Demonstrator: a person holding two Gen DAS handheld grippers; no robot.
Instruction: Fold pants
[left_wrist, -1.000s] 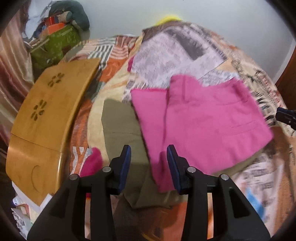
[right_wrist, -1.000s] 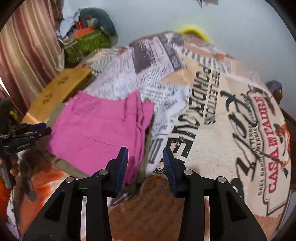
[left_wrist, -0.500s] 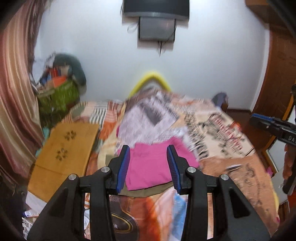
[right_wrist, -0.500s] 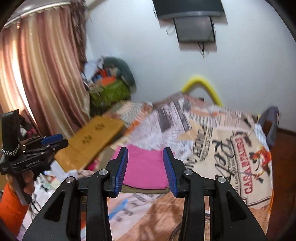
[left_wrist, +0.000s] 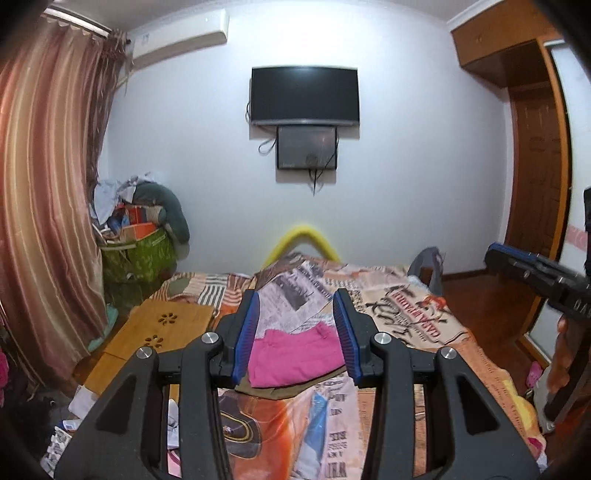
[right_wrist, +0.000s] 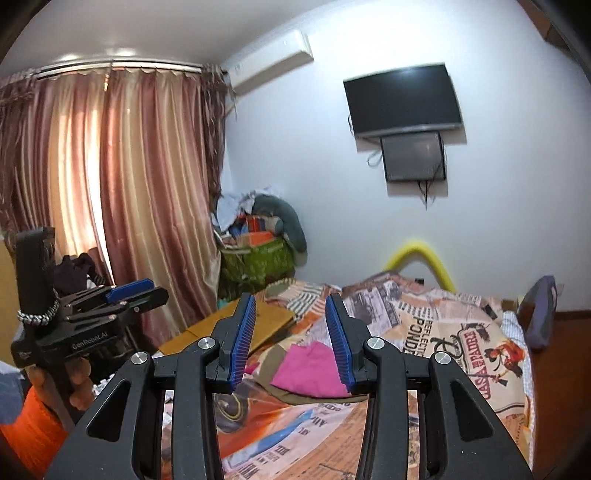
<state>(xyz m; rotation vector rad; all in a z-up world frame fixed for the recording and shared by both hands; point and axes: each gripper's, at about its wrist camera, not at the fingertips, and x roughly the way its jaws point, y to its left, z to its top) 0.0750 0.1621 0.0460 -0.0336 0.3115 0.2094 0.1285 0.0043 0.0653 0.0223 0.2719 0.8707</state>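
The pink pants (left_wrist: 295, 356) lie folded in a small rectangle on the bed, on top of an olive-brown garment (left_wrist: 280, 387). They also show in the right wrist view (right_wrist: 312, 371). My left gripper (left_wrist: 297, 332) is open and empty, held well back from and above the pants. My right gripper (right_wrist: 290, 338) is open and empty, also pulled back. The right gripper shows at the right edge of the left wrist view (left_wrist: 532, 273), and the left gripper at the left of the right wrist view (right_wrist: 122, 295).
The bed carries a newspaper-print cover (left_wrist: 402, 325). A wooden lap table (left_wrist: 159, 328) lies on its left side. A green bag of clutter (left_wrist: 140, 254) and curtains (left_wrist: 44, 221) stand at left. A TV (left_wrist: 304, 94) hangs on the far wall; a wardrobe (left_wrist: 532, 177) is at right.
Both grippers have pulled up and far back from the folded pink pants, so the views now take in the whole room. The pants stay folded on the bed.
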